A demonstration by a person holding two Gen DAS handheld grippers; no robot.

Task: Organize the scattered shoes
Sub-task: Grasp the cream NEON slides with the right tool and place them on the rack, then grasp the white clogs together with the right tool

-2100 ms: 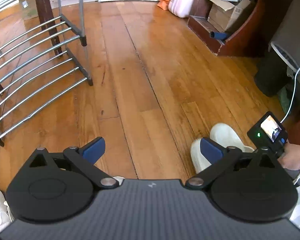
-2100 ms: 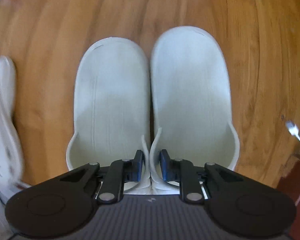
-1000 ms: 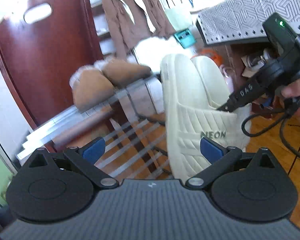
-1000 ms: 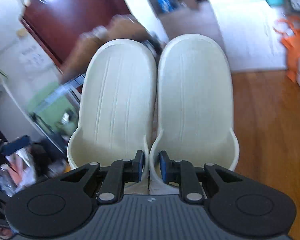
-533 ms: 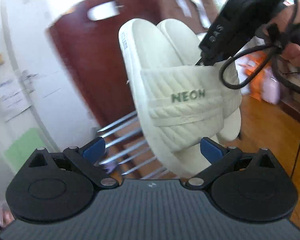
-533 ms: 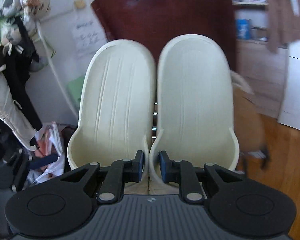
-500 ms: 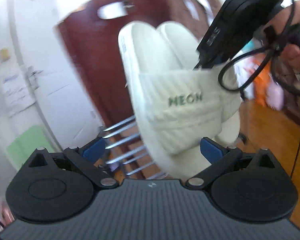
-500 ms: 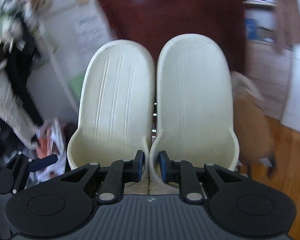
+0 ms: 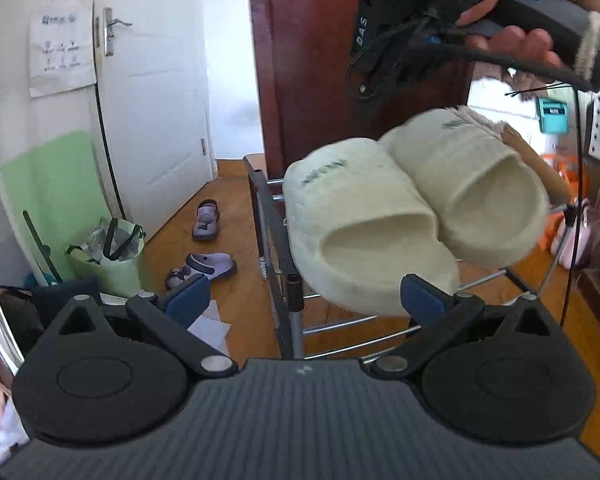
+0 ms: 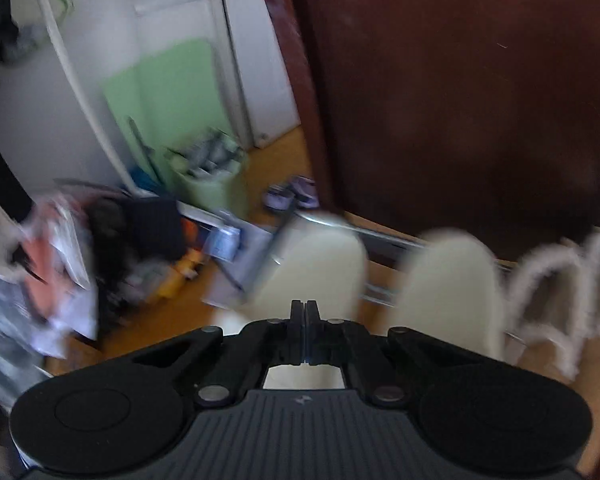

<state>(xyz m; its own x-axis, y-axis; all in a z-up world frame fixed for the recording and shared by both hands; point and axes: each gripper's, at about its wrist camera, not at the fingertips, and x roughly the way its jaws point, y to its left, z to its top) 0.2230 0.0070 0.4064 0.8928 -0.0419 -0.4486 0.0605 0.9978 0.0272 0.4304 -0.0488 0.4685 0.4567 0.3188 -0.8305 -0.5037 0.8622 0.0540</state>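
1. The slides [image 9: 412, 216] sit on the rack [image 9: 276, 240], at our 1 o'clock.
2. Right gripper [image 10: 305, 312]: jaws together, empty. Left gripper [image 9: 300, 296]: jaws apart, empty.
3. Purple sandals [image 9: 210, 240], at 11 o'clock on the floor, are left.

Likely a home hallway: white door [image 9: 152, 76], shoe rack [image 9: 284, 280], wooden floor [image 9: 240, 292].

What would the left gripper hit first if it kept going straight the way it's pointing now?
Most likely the near cream slipper, which sits on the metal shoe rack just ahead of the open left gripper. Depth is hard to judge; the rack's front post could come first.
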